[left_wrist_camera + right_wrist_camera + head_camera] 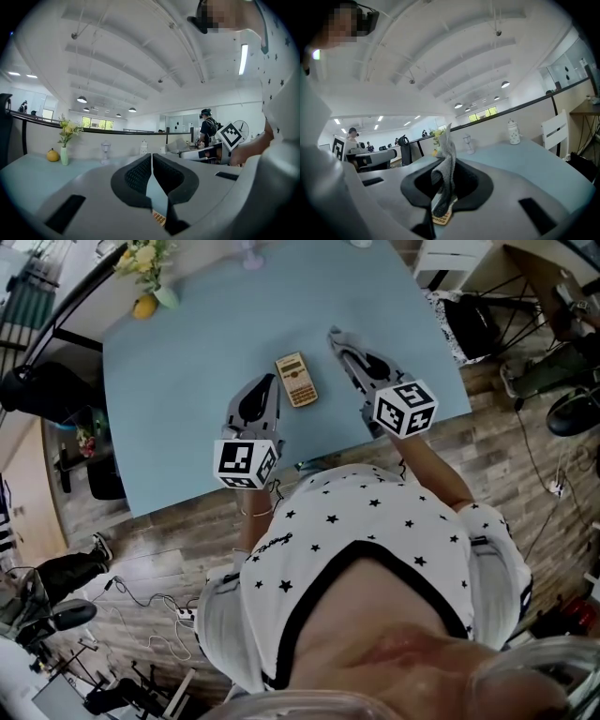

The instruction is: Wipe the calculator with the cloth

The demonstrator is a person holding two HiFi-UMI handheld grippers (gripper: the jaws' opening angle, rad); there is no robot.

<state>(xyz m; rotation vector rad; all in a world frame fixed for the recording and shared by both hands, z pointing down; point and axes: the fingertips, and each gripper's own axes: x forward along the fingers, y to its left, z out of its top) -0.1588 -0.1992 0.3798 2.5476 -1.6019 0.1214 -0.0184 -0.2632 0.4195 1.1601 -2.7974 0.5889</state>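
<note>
1. The calculator (pixel 296 380) is pictured lying flat on the blue table (pixel 178 399), between the two hand-held grippers. Its long axis runs away from the person, with the far end tipped slightly to the left.
2. The left gripper (pixel 271 381) is held just to the left of the calculator, the nearer of the two. Its jaws are pressed together with nothing between them.
3. The right gripper (pixel 335 335) is held to the right of the calculator, near but apart, with its tips reaching past the calculator's far end. A grey cloth (pixel 444 164) is pinched between its jaws, and a loose end stands up beyond the tips.
4. Both grippers are aimed away from the person, roughly parallel to the calculator's long axis.
5. Wiping is judged not yet begun. The cloth would have to be brought leftward and back onto the calculator, then drawn along its length.
</note>
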